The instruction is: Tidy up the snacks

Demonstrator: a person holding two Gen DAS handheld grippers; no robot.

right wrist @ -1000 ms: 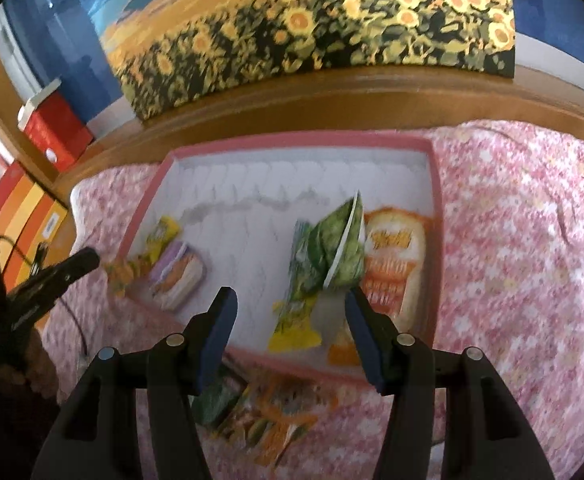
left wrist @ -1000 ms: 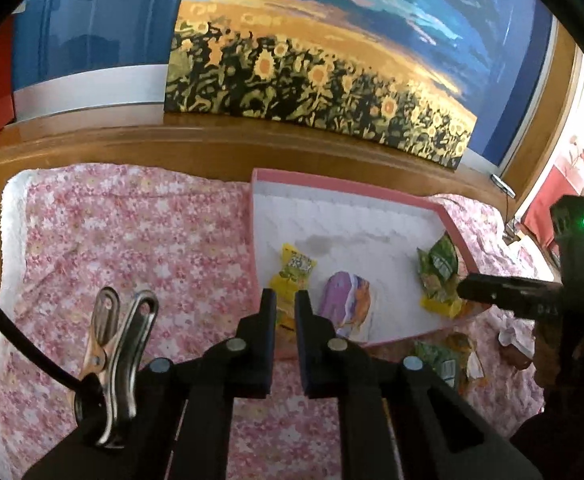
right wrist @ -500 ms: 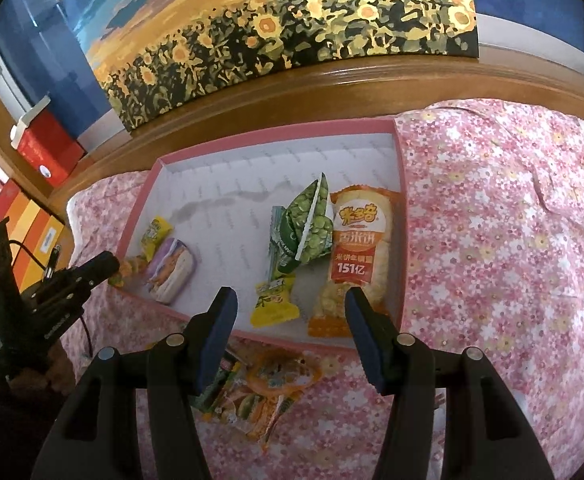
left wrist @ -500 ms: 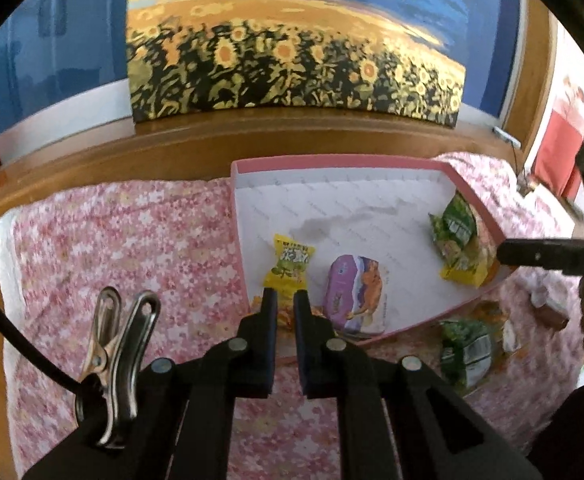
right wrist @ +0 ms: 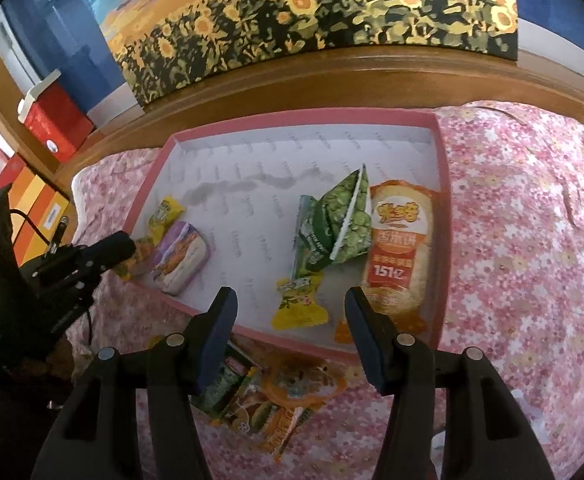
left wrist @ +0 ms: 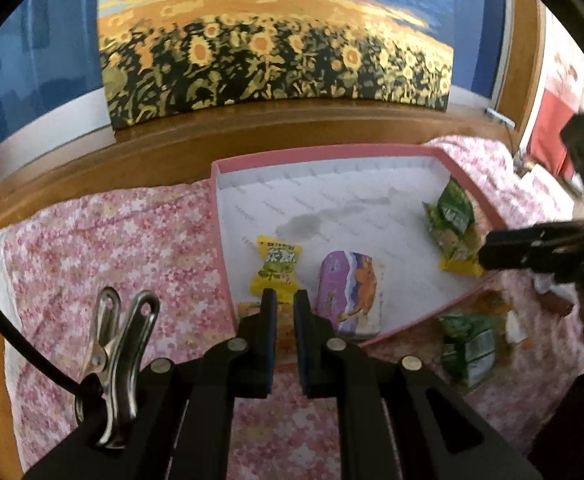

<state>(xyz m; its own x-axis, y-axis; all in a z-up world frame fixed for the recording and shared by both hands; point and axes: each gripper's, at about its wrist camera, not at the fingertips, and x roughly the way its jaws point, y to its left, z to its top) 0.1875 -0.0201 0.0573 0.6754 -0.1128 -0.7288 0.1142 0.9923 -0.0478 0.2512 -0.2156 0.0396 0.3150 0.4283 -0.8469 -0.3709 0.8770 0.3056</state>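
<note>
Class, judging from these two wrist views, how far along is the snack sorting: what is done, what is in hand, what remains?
Done: the pink box already holds several packets, including the purple packet, the green pea bags and the orange rice-cracker bag. In hand: the left hand-held gripper is shut on a small orange packet at the box's near corner; the right hand-held gripper hangs open, empty. Left: the loose packets on the floral cloth.

A soft floral cloth [left wrist: 104, 248] is spread over glossy varnished wood [left wrist: 164, 148]. The pink box [right wrist: 441, 184] looks like matt cardboard, lined with white paper; glossy plastic snack wrappers [right wrist: 397, 252] are seen inside.
</note>
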